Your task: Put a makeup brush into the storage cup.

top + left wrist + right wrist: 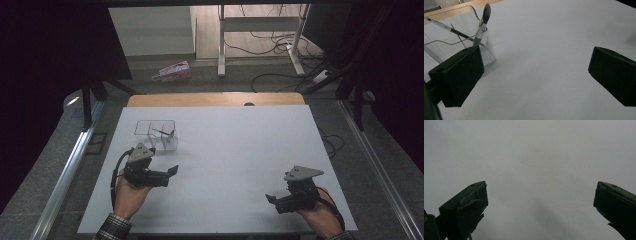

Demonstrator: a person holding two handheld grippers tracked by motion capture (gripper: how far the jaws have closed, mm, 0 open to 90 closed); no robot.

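altogether two grippers, jaws apart; one clear holder (156,134), two brushes (484,21).

Clear organizer (150,131); dark-tipped brush (486,12); white table (235,165); black fingers (459,75); plaid sleeve (114,227).

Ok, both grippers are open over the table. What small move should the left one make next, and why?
Probably ease the left gripper toward the clear holder and line its open jaws up with the brush. The brush stands in the holder beside that gripper, while the right gripper is far off.
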